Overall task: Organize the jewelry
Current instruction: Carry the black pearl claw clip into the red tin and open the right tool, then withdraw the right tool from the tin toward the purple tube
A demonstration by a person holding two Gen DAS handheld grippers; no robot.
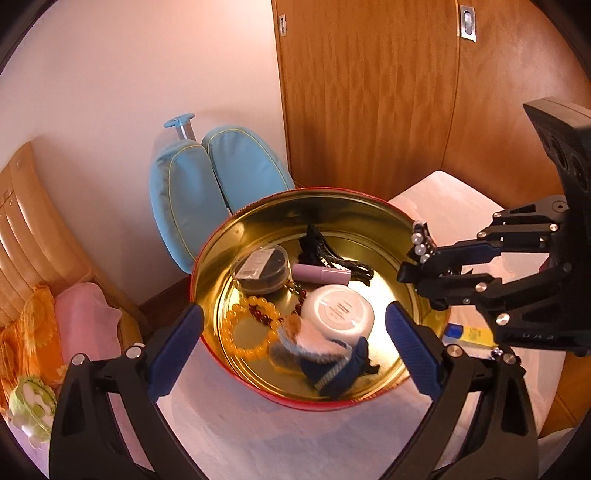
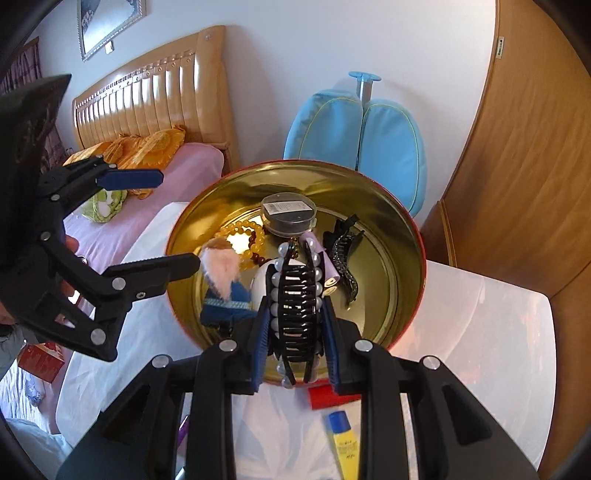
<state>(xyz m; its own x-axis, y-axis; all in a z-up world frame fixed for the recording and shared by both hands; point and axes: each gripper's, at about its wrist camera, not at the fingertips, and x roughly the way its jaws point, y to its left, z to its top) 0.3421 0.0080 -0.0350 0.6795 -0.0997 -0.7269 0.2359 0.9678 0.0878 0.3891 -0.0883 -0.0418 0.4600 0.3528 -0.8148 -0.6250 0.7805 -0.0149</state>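
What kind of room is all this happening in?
Most likely a bedroom in a home. A bed with a slatted wooden headboard and pink sheet stands beside the white table, a framed picture hangs above it, and tall wooden wardrobe doors fill the corner.

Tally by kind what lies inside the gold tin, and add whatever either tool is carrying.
Inside the gold tin:
Black hair claw: 1
Bead bracelets, yellow and dark red: 2
Round clear case: 1
Lilac tube: 1
White jar: 1
Plush doll: 1
Held by the right tool:
Pearl hair claw: 1
Total: 8
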